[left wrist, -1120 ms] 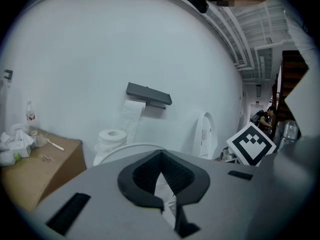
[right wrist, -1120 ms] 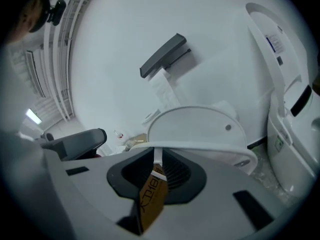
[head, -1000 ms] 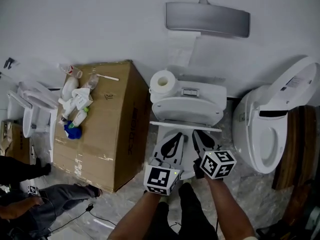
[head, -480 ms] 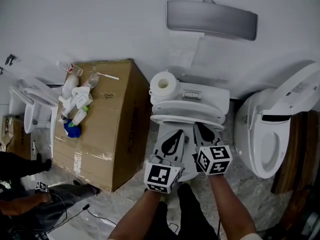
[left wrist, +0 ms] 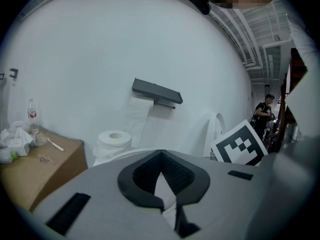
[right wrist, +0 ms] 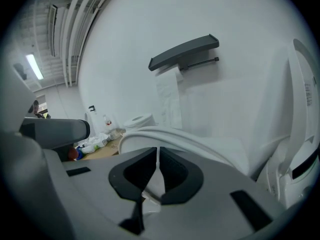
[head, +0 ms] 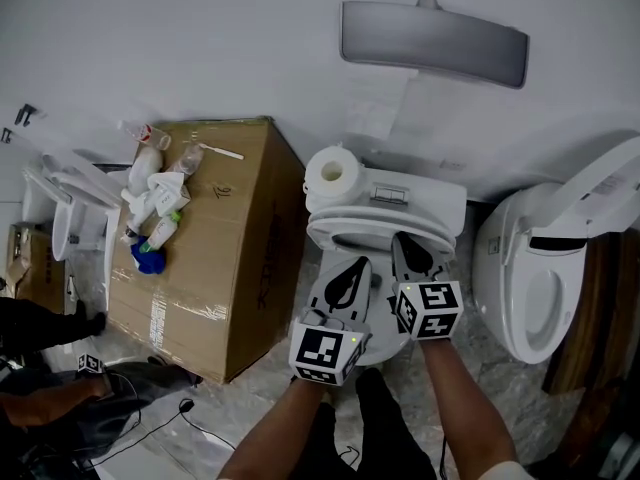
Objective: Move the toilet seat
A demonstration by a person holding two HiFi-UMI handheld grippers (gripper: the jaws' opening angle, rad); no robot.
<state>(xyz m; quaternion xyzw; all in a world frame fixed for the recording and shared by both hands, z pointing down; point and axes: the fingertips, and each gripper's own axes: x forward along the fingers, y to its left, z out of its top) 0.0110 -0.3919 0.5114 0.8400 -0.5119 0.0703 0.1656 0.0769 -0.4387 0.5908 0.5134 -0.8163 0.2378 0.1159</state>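
Observation:
The white toilet seat (head: pixel 378 230) is tilted up off the bowl, with its front edge raised toward the tank (head: pixel 425 196). My left gripper (head: pixel 352 266) and right gripper (head: pixel 404 244) sit side by side at that front edge. In the left gripper view the left gripper (left wrist: pixel 161 186) has its pads drawn together on a thin white edge of the seat (left wrist: pixel 117 156). In the right gripper view the right gripper (right wrist: pixel 155 176) is nearly closed, pinching the seat's rim (right wrist: pixel 195 145).
A toilet roll (head: pixel 333 173) stands on the tank's left end. A cardboard box (head: pixel 225 268) with bottles (head: pixel 150 218) is close on the left. A second toilet (head: pixel 540 288) with its lid up stands at the right. A grey holder (head: pixel 435 43) is on the wall. A person (head: pixel 50 398) is at the lower left.
The seat's front edge has risen from lying flat to tilting up toward the tank. Both grippers have moved up and forward with it, the right one further.

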